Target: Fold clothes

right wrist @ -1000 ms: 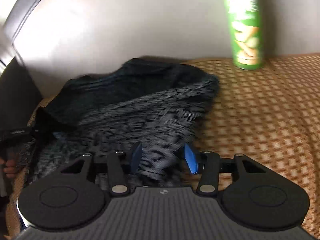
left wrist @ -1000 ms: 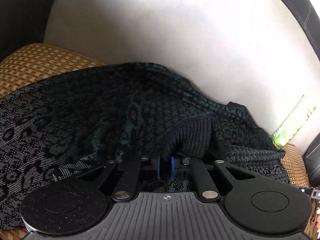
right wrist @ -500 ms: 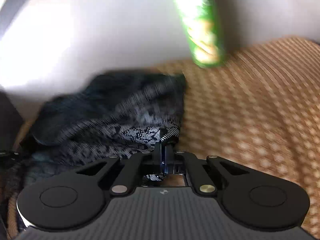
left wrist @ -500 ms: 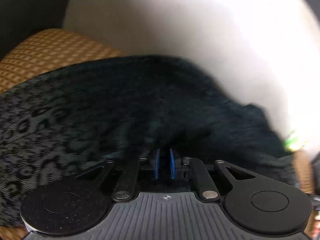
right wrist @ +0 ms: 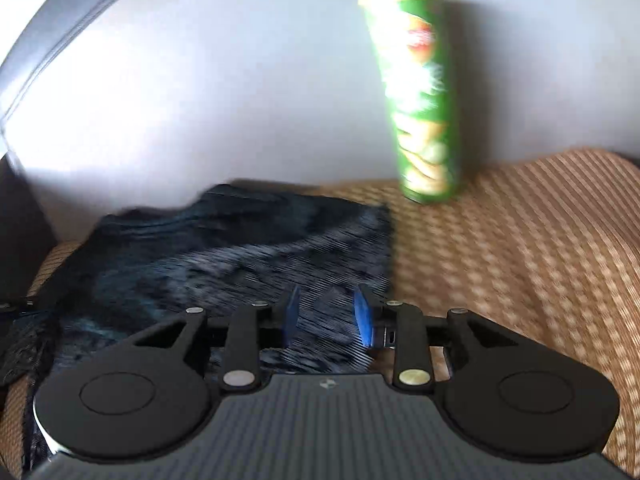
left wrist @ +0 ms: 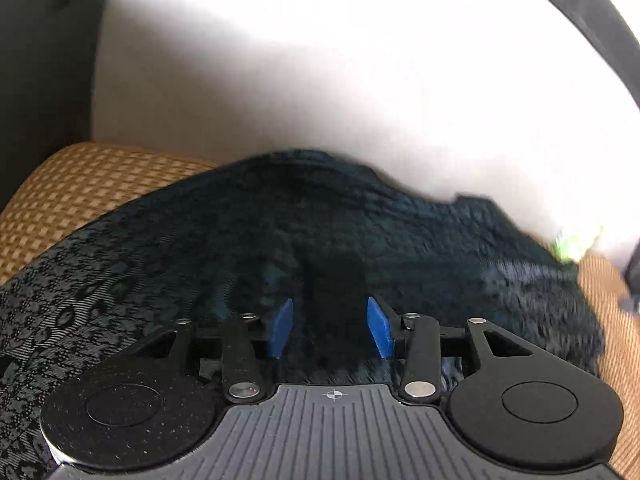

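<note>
A dark knitted garment [left wrist: 200, 248] with a grey leopard-like pattern is seen spread over a woven tan seat cushion [left wrist: 80, 184], directly ahead of and beneath both grippers. In the left wrist view it is bunched into a mound that rises against the pale backrest [left wrist: 320, 60], with a darker vertical fold lying ahead of the left gripper [left wrist: 330, 326]. That gripper's blue pads [left wrist: 281, 328] are held apart, with the fabric between and below them; whether the fabric is touched cannot be told.

In the right wrist view the garment [right wrist: 224, 248] is shown as a flatter heap, its right edge ending just ahead of the right gripper [right wrist: 326, 316]. The right gripper is likewise spread, its blue pads [right wrist: 363, 316] parted over the patterned cloth, nothing being clamped.

Much of the cloth is smeared by motion blur in both views, so the pattern is legible only at the left of the left wrist view. The near part of the garment is hidden behind each gripper body, and its left portion is cut off by the frame.

A green snack tube [right wrist: 420, 96] is shown standing upright on the cushion, ahead and to the right of the right gripper, well apart from the garment; in the left wrist view only a blurred green speck [left wrist: 572, 242] is caught at the far right.
</note>
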`<action>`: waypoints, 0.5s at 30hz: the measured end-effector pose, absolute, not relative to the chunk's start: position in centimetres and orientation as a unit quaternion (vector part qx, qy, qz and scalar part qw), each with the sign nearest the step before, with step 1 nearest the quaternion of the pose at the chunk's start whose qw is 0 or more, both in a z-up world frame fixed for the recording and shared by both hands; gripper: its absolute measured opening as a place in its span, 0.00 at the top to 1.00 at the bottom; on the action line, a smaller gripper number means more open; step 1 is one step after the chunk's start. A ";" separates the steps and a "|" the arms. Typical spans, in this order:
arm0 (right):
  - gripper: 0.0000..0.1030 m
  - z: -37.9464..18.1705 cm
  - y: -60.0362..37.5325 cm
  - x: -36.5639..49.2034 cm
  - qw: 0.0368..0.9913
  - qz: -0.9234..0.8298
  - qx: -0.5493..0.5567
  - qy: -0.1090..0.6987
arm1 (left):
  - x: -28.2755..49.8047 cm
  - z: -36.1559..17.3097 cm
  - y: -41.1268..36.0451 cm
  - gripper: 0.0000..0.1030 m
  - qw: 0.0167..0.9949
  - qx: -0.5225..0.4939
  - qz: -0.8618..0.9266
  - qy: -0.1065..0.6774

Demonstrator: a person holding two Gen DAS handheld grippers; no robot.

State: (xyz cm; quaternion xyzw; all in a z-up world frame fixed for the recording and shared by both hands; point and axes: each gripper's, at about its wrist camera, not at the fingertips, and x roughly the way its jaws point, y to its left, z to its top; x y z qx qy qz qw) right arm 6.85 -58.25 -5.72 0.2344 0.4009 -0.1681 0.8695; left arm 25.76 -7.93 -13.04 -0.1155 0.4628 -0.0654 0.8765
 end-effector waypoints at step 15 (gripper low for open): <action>0.55 -8.7 -53.8 4.8 0.827 -0.117 0.272 0.478 | 18.8 -14.3 -11.2 0.35 0.900 0.000 -0.068 0.431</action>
